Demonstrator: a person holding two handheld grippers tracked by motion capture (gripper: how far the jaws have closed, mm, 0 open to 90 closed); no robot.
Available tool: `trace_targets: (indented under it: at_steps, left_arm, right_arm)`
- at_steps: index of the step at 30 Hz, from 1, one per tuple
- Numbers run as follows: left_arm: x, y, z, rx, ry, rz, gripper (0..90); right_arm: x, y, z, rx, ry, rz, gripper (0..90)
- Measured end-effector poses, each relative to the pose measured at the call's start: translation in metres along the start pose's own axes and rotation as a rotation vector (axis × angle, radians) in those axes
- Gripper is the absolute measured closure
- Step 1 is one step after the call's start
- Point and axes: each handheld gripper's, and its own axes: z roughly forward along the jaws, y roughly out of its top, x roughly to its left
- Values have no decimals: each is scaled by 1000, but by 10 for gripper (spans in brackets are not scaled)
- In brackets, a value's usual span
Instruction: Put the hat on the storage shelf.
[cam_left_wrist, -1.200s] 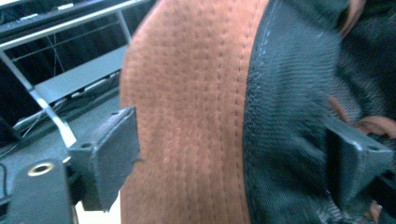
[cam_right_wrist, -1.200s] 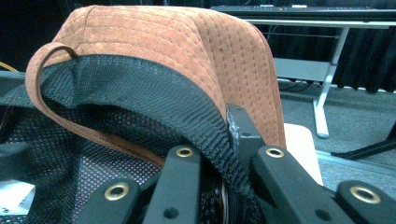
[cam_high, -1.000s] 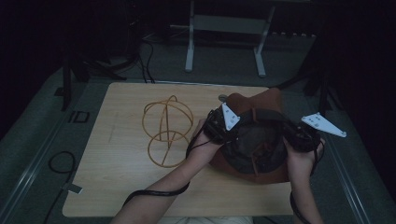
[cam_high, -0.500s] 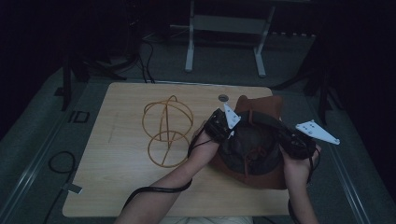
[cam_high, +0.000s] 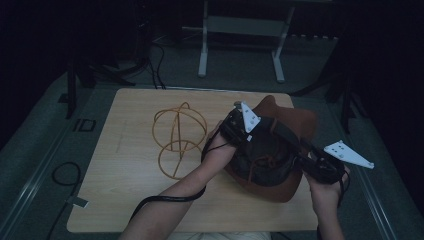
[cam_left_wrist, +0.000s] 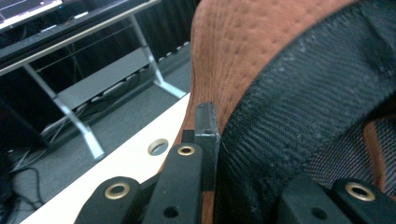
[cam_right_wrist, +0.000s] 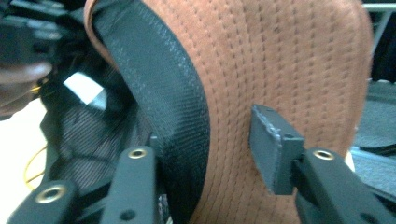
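Observation:
A brown felt hat (cam_high: 280, 192) lies upside down on the right side of the table, its black inner band (cam_high: 265, 152) facing up. My left gripper (cam_high: 252, 140) is shut on the hat's left rim. In the left gripper view its pad (cam_left_wrist: 205, 126) presses the brown outside (cam_left_wrist: 243, 51) against the black band (cam_left_wrist: 299, 112). My right gripper (cam_high: 295, 147) reaches in from the lower right. Its jaws have just been opening. They straddle the band (cam_right_wrist: 163, 79) and brim (cam_right_wrist: 280, 56), and the right pad (cam_right_wrist: 273, 144) stands just off the felt.
An orange wire frame (cam_high: 177, 137) stands on the pale wooden table (cam_high: 125, 200) left of the hat. A round hole (cam_left_wrist: 158, 146) sits in the tabletop near its far edge. A grey metal stand (cam_high: 240, 25) is on the floor behind, and cables trail at the left.
The right gripper has slid down and to the right along the hat and its jaws have parted. The left gripper has closed on the rim and lifted it slightly.

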Motion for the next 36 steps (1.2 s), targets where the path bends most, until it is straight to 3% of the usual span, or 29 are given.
trace_targets:
  at_steps: [4,7,10,12,15,17,21,25,27,31,36]
  left_arm:
    - [4,0,-1,-12,16,-21,865]
    - [8,-3,-4,-25,25,-34,864]
    - [12,-7,-10,-71,10,-61,862]
    - [12,-9,-14,-90,8,-46,862]
    - [15,-13,-18,-117,-18,-57,862]
    - [16,-15,-22,-151,-56,-66,862]
    - [16,-19,-30,-205,-120,-37,862]
    - [19,-24,-40,-285,-229,-21,861]
    - [20,-26,-43,-311,-262,-24,861]
    - [23,-31,-48,-329,-326,-21,860]
    - [18,-39,-57,-370,-383,52,860]
  right_arm:
    - [-2,-5,-10,-6,67,11,465]
    - [-8,-4,-25,-29,59,-17,437]
    - [-20,0,-40,-57,-12,-33,477]
    - [-34,3,-48,-75,-58,-25,477]
    - [-48,5,-52,-62,-107,-33,482]
    - [-59,4,-52,-49,-115,-24,481]
    - [-68,3,-47,-31,-114,-23,493]
    - [-73,3,-38,-3,-73,-7,491]
    - [-71,4,-34,4,-46,-5,491]
    - [-59,5,-26,6,20,-19,479]
    - [-38,9,-16,8,87,-43,473]
